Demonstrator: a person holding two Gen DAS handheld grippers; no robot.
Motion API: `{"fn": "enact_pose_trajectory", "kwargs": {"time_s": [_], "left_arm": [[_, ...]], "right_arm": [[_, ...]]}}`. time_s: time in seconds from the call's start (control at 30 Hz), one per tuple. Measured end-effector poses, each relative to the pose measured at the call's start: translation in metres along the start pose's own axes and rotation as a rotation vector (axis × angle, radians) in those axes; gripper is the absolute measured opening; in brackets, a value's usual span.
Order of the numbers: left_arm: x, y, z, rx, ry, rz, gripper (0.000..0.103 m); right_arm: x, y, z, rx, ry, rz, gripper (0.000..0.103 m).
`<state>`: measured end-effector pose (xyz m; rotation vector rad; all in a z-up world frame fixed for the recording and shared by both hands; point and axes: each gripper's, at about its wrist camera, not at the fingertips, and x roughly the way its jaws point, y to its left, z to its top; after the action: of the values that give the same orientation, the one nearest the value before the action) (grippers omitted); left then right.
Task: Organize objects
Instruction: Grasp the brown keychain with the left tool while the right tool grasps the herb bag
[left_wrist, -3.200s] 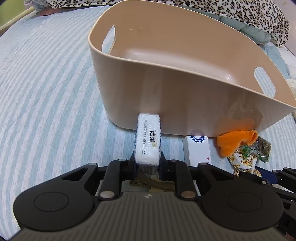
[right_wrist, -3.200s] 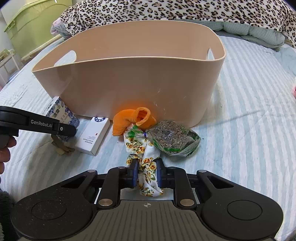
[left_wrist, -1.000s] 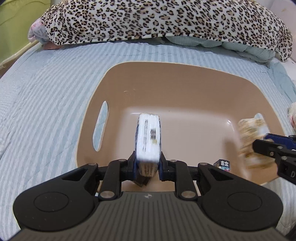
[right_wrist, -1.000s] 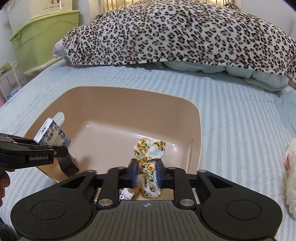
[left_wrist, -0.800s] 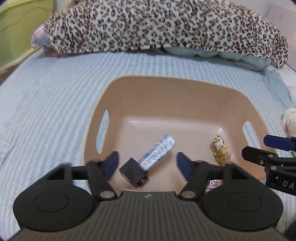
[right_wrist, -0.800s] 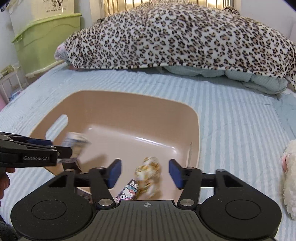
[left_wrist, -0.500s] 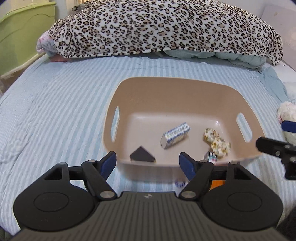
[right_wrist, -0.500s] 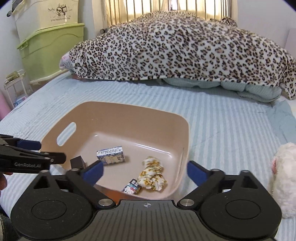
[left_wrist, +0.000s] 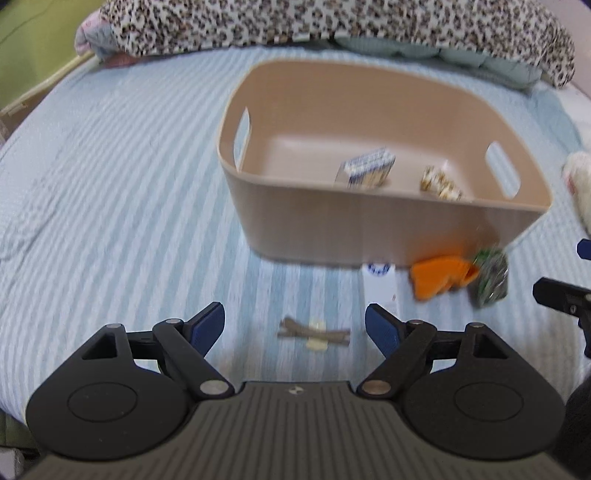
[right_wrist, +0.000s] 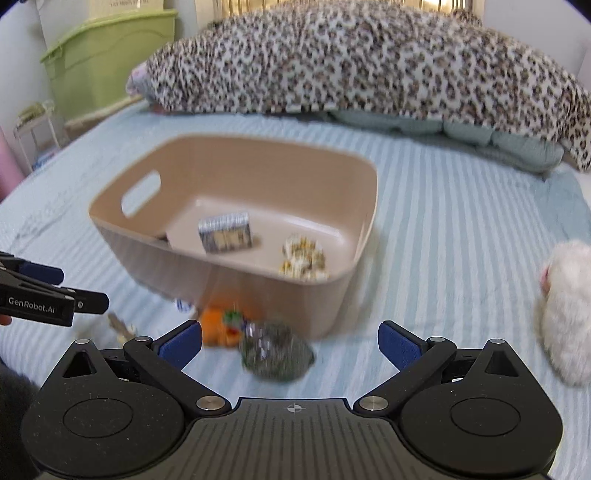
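A beige bin (left_wrist: 369, 229) (right_wrist: 236, 275) stands on the striped bed. Inside it lie a blue-and-white tissue pack (left_wrist: 367, 171) (right_wrist: 225, 233) and a flowered cloth (left_wrist: 441, 184) (right_wrist: 303, 260). In front of the bin lie a white box (left_wrist: 380, 284), an orange cloth (left_wrist: 441, 277) (right_wrist: 218, 326), a green seed bag (left_wrist: 489, 278) (right_wrist: 277, 350) and a small brown stick piece (left_wrist: 314, 333). My left gripper (left_wrist: 294, 326) hangs above that stick piece, its jaws still opening, nothing between them. My right gripper (right_wrist: 290, 343) is open wide over the seed bag, nothing gripped.
A leopard-print blanket (right_wrist: 362, 62) lies across the far side of the bed. A white plush toy (right_wrist: 565, 310) sits at the right. A green storage box (right_wrist: 96, 59) stands beyond the bed's left edge.
Both grippers opened and dropped the tissue pack and the flowered cloth into the bin. Both then drew back and down toward the near side of the bin.
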<state>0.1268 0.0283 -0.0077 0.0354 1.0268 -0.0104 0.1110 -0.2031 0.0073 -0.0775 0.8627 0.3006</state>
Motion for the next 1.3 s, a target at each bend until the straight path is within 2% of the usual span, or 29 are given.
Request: {"fn": "enact_pose_trajectory", "kwargs": {"time_s": [0.33,0.5,0.63,0.7,0.77,0.8,0.83,0.87,0.9,1.3], "left_arm": [[0.041,-0.004,-0.01,0.011,0.1,-0.001,0.084],[0.059,0.0,-0.013,-0.013,0.128,0.001,0.084],[0.062,0.004,-0.014,-0.032,0.117,-0.013,0.083],[0.062,0.006,-0.014,-0.037,0.113,-0.022,0.078],[0.061,0.008,-0.016,-0.046,0.112,-0.033,0.067],[0.06,0.009,-0.016,-0.051,0.11,-0.037,0.064],[0.058,0.01,-0.017,-0.053,0.108,-0.038,0.059],[0.057,0.011,-0.017,-0.054,0.105,-0.04,0.059],[0.056,0.012,-0.018,-0.053,0.103,-0.041,0.059],[0.027,0.01,-0.03,-0.027,0.057,-0.033,0.059]], "right_arm": [[0.044,0.001,-0.033,-0.003,0.124,-0.002,0.103],[0.06,0.001,-0.037,0.007,0.139,0.0,0.103],[0.069,0.004,-0.034,0.004,0.119,-0.008,0.103],[0.074,0.007,-0.033,0.003,0.111,-0.014,0.097],[0.078,0.008,-0.031,0.008,0.117,-0.013,0.083],[0.08,0.009,-0.031,0.012,0.123,-0.014,0.08],[0.082,0.01,-0.031,0.015,0.124,-0.016,0.071],[0.081,0.01,-0.032,0.017,0.117,-0.025,0.057],[0.08,0.011,-0.032,0.016,0.111,-0.028,0.05],[0.056,0.013,-0.037,-0.002,0.08,-0.001,0.045]]}}
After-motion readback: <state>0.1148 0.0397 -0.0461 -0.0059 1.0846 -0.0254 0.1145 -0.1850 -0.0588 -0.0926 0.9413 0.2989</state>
